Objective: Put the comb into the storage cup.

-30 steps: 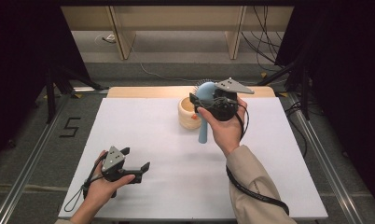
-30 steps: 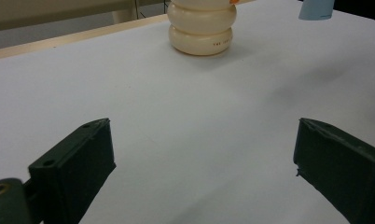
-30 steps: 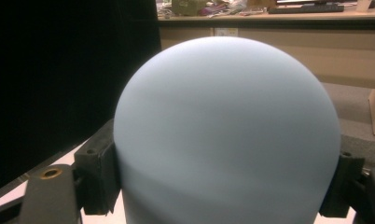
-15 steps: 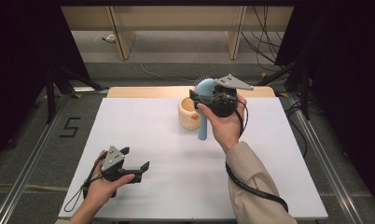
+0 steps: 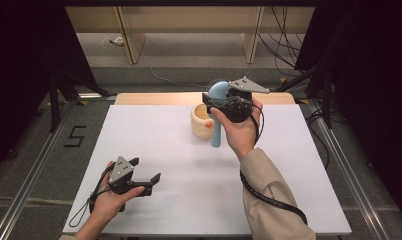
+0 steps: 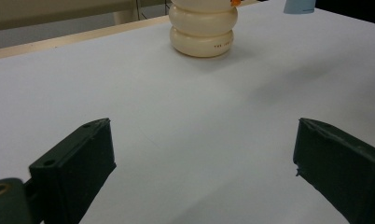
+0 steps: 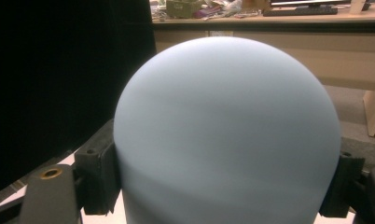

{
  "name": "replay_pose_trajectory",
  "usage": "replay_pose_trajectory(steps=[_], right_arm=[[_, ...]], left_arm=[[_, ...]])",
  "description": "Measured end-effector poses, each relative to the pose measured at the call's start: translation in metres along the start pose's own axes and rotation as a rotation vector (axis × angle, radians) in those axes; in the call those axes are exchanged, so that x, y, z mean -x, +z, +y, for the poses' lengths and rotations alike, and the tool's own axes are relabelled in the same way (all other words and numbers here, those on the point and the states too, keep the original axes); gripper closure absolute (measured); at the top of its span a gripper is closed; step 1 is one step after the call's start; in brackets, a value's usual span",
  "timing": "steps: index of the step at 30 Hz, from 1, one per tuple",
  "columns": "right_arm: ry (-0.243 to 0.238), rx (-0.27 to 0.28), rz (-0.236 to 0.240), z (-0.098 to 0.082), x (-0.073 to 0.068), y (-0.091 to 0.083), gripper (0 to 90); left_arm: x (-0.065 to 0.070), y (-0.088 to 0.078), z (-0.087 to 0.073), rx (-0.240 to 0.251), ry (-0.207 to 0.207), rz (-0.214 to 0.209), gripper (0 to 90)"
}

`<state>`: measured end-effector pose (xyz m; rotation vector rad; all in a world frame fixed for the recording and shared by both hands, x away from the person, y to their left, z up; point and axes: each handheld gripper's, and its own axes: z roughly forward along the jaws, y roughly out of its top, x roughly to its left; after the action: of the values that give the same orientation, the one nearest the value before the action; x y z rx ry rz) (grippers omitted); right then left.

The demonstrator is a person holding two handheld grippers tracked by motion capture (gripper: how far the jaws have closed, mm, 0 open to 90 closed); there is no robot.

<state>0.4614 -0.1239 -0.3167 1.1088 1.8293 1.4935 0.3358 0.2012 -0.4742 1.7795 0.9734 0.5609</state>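
Note:
A light blue brush with a round head and dark bristles hangs handle-down just right of a cream ribbed cup. My right gripper is shut on the brush's head, held above the table at the back centre. In the right gripper view the smooth blue head sits between both pads. Something small and orange lies in the cup. My left gripper rests on the white table at the front left, open, with nothing between its jaws. The cup stands far ahead of it.
The brush's handle end shows at the top right of the left gripper view. A wooden strip edges the table's far side, with shelving legs and cables on the floor behind. Dark stands flank both sides.

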Motion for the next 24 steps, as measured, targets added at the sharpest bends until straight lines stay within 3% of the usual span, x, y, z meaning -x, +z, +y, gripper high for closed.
replay_pose_trajectory(steps=[24], right_arm=[[0.002, 0.037, -0.018, 0.011, 0.002, 0.008, 21.3]], left_arm=[[0.0, 0.0, 0.001, 0.005, -0.005, 0.001, 4.7]])
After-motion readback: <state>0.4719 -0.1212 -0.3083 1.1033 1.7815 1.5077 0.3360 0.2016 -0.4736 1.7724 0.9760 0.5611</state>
